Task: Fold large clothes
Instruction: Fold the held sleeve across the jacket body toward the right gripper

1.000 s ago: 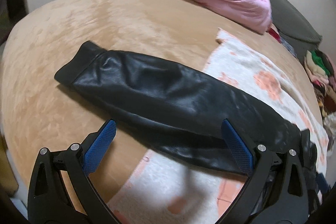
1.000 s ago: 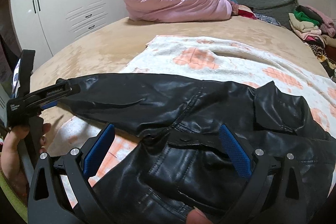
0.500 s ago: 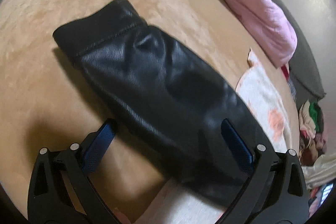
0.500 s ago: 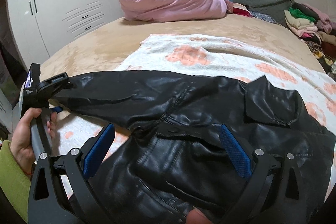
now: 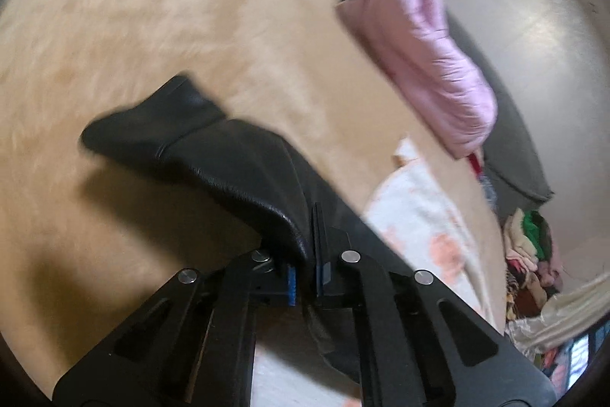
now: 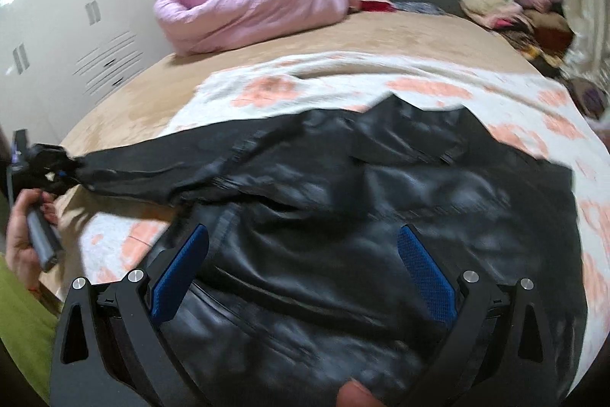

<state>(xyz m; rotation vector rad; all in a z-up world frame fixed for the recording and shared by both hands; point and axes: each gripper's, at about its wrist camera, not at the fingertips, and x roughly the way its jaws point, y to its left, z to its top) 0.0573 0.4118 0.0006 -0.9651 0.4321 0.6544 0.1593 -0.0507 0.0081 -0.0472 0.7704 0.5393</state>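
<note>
Left tool (image 5: 305, 277) has just snapped closed, pinching the black jacket's (image 6: 381, 216) sleeve (image 5: 213, 155) near the cuff. The jacket lies spread on the bed (image 6: 381, 37), over a flowered blanket (image 6: 343, 86). Slick leather could slip out if the sleeve is tugged hard, or drag the whole jacket askew. Right tool (image 6: 301, 266) gapes wide over the jacket front, holding nothing. Pink quilt (image 6: 248, 6) and clothes pile (image 6: 507, 2) sit well clear.

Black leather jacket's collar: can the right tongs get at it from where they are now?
Probably yes. The right tongs are open above the black leather jacket, and its collar lies exposed farther up the bed with nothing on it. The left tongs grip only the far sleeve.
</note>
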